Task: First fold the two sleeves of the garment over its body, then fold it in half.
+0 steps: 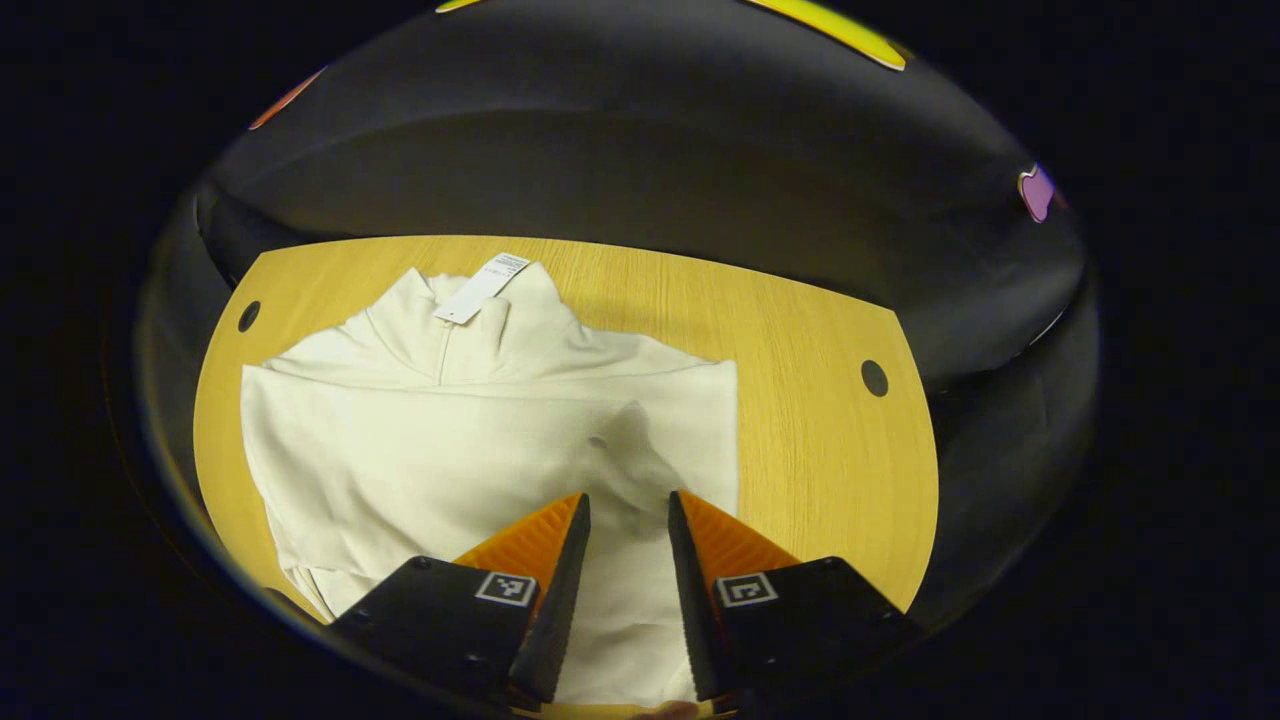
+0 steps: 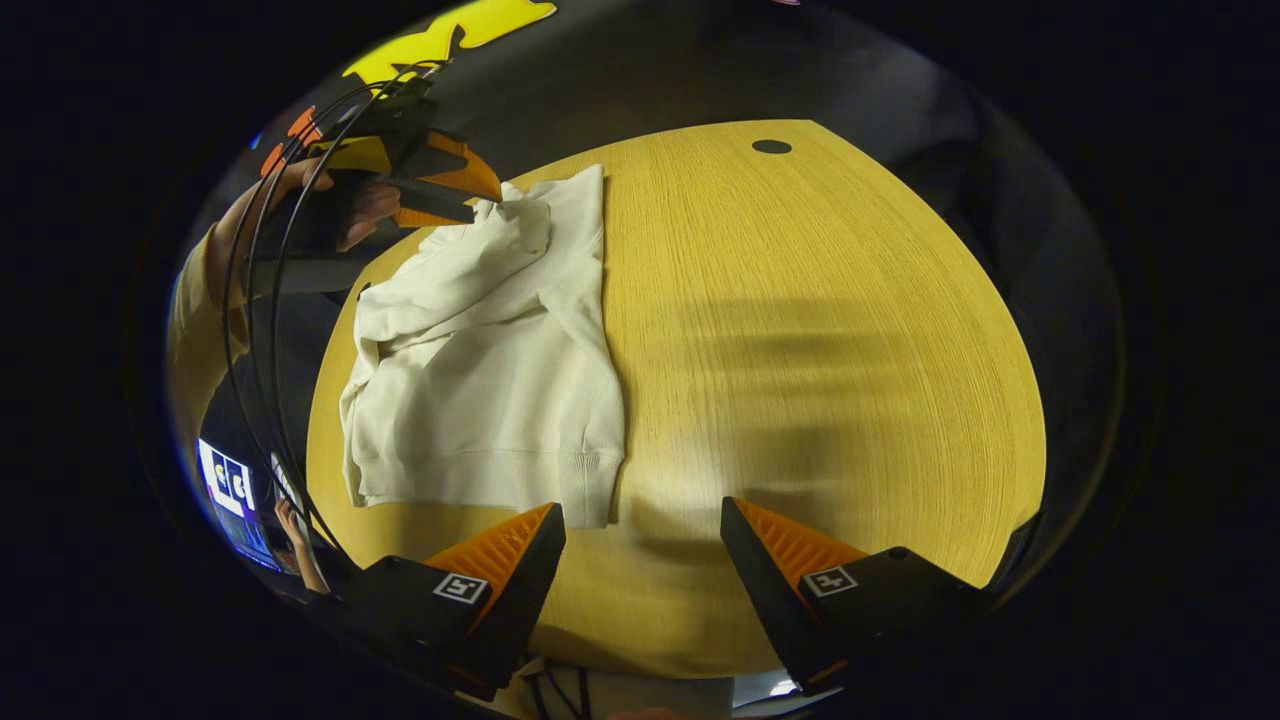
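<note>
**Inspector A:** Garment (image 1: 480, 440): a cream high-collared top, lying on the wooden table (image 1: 820, 420). In the left gripper view its collar points to the far edge of the table, with a white tag (image 1: 482, 288) lying across the collar. Both sleeves lie folded in over the body, leaving a roughly rectangular shape.

**Inspector B:** Confirmed. In the right gripper view the garment (image 2: 490, 370) occupies the left part of the table (image 2: 830, 350), ribbed hem nearest the camera. State of the left gripper?

**Inspector A:** The left gripper (image 1: 628, 510) hangs over the near half of the garment, fingers parted, nothing between them. In the right gripper view the same tool (image 2: 450, 195) sits at the garment's far end, held by a hand (image 2: 330, 205); whether it touches the cloth there, I cannot tell.

**Inspector B:** Right gripper (image 2: 642, 525): released, fingers wide apart, above bare table just beside the garment's hem corner. It holds nothing.

**Inspector A:** A round hole (image 1: 874, 377) marks the table beyond the garment's right side.
</note>
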